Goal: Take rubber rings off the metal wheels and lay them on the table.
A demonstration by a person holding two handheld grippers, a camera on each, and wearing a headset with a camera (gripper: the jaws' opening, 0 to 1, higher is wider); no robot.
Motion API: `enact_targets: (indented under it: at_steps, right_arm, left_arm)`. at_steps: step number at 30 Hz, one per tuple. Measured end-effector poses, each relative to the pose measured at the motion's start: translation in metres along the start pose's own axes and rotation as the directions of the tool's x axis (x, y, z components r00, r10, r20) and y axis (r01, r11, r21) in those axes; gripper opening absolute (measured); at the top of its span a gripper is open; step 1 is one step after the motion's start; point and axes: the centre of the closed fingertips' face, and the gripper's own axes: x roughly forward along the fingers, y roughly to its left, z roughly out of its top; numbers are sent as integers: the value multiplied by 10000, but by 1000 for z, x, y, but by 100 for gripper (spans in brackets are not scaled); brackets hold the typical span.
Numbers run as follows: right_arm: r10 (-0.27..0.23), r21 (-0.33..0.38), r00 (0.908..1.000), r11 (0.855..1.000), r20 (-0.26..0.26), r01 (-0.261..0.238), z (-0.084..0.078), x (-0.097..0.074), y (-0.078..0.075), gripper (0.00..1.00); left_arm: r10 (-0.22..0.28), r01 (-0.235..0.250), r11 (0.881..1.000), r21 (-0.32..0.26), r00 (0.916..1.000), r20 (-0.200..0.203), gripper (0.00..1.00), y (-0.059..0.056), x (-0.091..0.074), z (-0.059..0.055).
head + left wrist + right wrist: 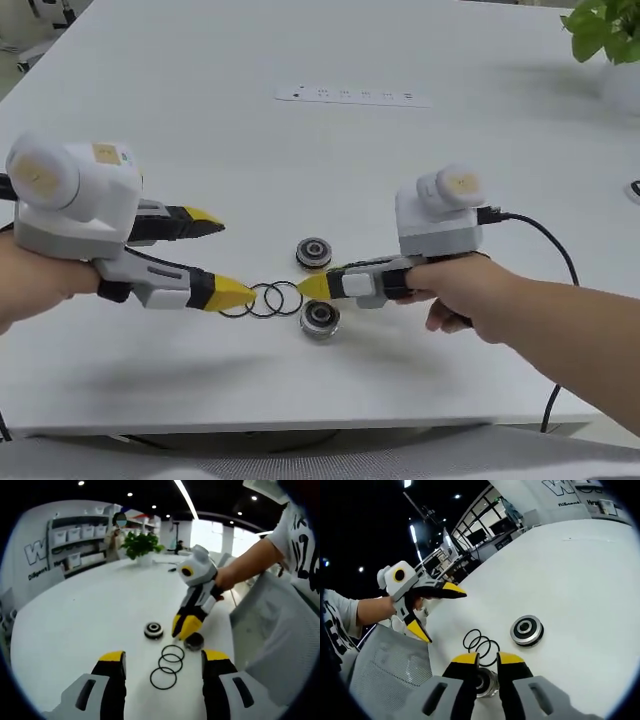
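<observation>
A white table (420, 50) is lit by recessed ceiling spotlights (130, 494) and a long light strip (186, 499). Along one wall, shelves (75, 535) of white bins are seen, with a potted plant (141, 544) nearby.

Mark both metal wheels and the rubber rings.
far metal wheel (313, 253), head view, on its hub.
near metal wheel (320, 319), head view, on its top face.
rubber rings (170, 663), left gripper view, centre of the middle ring.

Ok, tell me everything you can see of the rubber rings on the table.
Three thin black rubber rings lie flat on the white table, off the wheels, in a short row, each overlapping its neighbour. Plain round loops, unstretched. They sit between the open left gripper and the right gripper; neither holds them.
</observation>
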Motion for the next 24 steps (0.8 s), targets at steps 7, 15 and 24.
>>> enact_targets:
  at_steps: [7,15,24]
  right_arm:
    - [-178,-843,9998,9963,-13,177,3,-6,-2,15]
    - [-584,-1414,9983,9883,-8,577,5,-14,-12,17]
    - [-1126,-1969,9935,9738,168,1137,10,-22,-25,19]
  left_arm:
    - [104,-104,9999,-37,9998,159,61,7,2,7]
    - [152,-150,9998,-121,9997,190,59,13,9,11]
    - [137,-136,9999,-75,9998,148,54,18,17,14]
